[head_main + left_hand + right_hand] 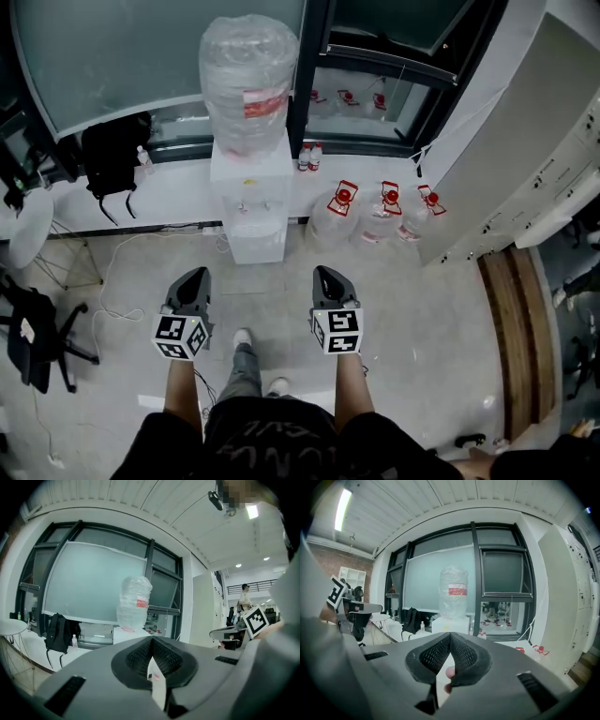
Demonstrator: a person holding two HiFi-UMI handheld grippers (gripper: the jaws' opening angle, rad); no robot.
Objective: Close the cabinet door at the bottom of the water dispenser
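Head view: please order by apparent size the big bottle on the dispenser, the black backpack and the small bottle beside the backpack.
1. big bottle, clearly largest, though it also stands nearer the camera
2. black backpack
3. small bottle

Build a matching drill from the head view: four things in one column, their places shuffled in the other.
1 large bottle
2 black backpack
3 red-capped jugs
4 office chair

A floor, right of the water dispenser
B atop the water dispenser
C on the white ledge
D floor, far left

Pairs: 1-B, 2-C, 3-A, 4-D
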